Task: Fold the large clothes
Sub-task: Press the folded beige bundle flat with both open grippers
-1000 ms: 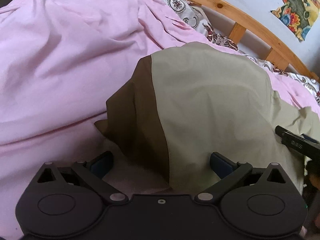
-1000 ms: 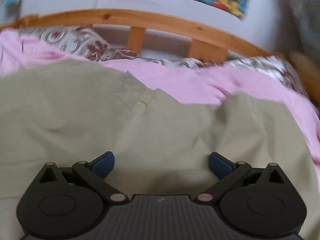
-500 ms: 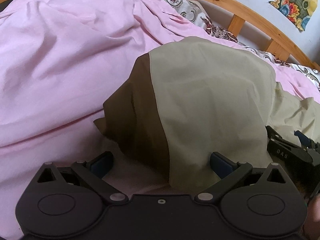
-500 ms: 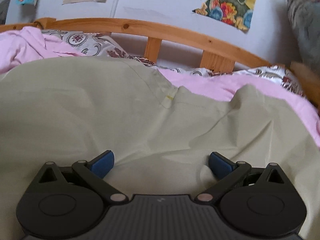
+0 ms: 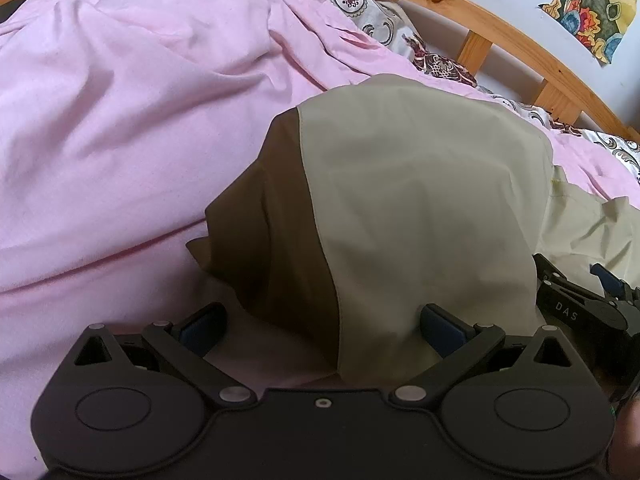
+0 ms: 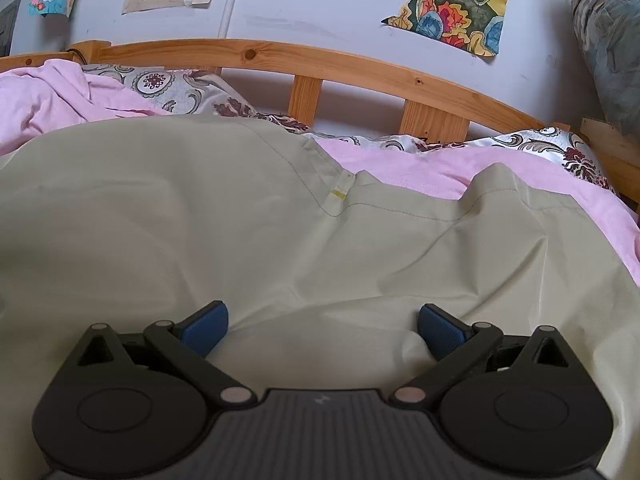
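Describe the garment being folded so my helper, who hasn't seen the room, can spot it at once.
Start at the wooden bed rail below the wall pictures; a rumpled pink sheet covers the bed. On the sheet lies the garment, a large smooth piece in pale khaki. Its dark brown panel along one side sets it apart from the pink sheet and the patterned pillow.

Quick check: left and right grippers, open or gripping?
Left gripper: open, khaki garment between its jaws, not clamped.
Right gripper: open over the same garment.
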